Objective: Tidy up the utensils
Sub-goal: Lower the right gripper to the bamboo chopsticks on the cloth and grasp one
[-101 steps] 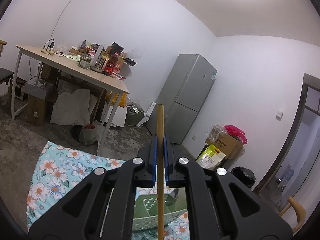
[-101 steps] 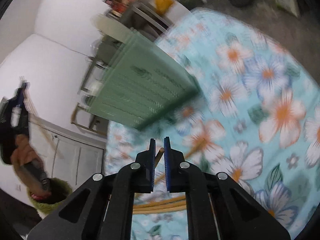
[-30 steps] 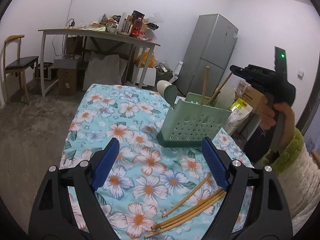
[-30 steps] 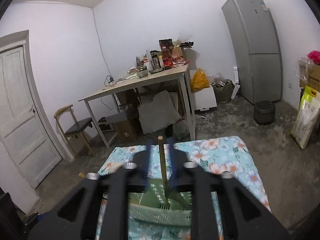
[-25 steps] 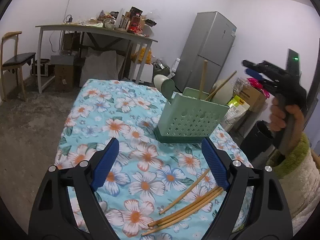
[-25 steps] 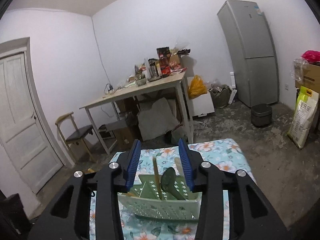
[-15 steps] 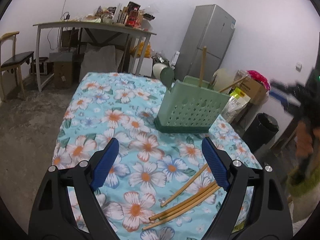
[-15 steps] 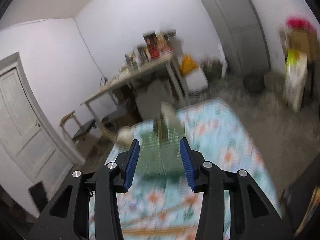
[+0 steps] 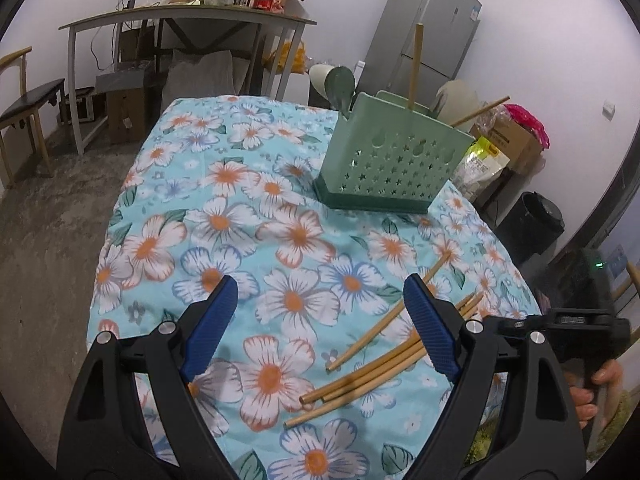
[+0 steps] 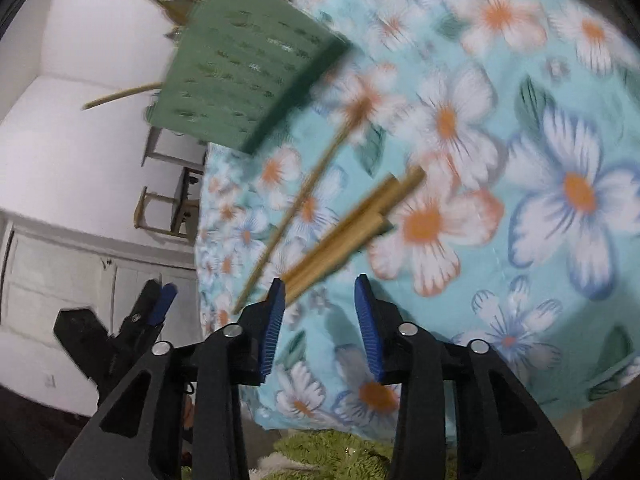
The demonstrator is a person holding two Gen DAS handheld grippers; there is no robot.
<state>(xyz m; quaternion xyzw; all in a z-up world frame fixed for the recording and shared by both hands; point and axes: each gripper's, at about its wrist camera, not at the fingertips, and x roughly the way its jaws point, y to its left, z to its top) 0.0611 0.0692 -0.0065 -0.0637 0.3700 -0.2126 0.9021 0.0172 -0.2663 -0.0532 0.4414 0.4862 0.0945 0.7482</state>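
A green perforated utensil holder (image 9: pixel 392 160) stands on the floral cloth at the far side, with an upright wooden stick (image 9: pixel 414 68), a slanted stick (image 9: pixel 480 110) and a green spoon (image 9: pixel 340 84) in it. Several wooden sticks (image 9: pixel 372 364) lie loose on the cloth, near my right finger in the left wrist view. My left gripper (image 9: pixel 319 284) hangs open and wide above the cloth, holding nothing. In the blurred right wrist view, my right gripper (image 10: pixel 320 280) is open with its jaws closing and nothing between them. The sticks' (image 10: pixel 348 224) near ends lie just beyond its left fingertip; the holder (image 10: pixel 240 68) is farther off.
The floral cloth (image 9: pixel 248 216) covers a small table whose edges drop to a concrete floor. Behind it are a cluttered desk (image 9: pixel 192 20), a chair (image 9: pixel 28 100), a grey fridge (image 9: pixel 432 28), a black bin (image 9: pixel 532 220) and bags. A hand (image 9: pixel 596 392) holds the right gripper at lower right.
The right gripper let its stick go into the holder, then swung down and rolled toward the loose sticks. The left gripper, which earlier held a stick, is open and has sunk slightly.
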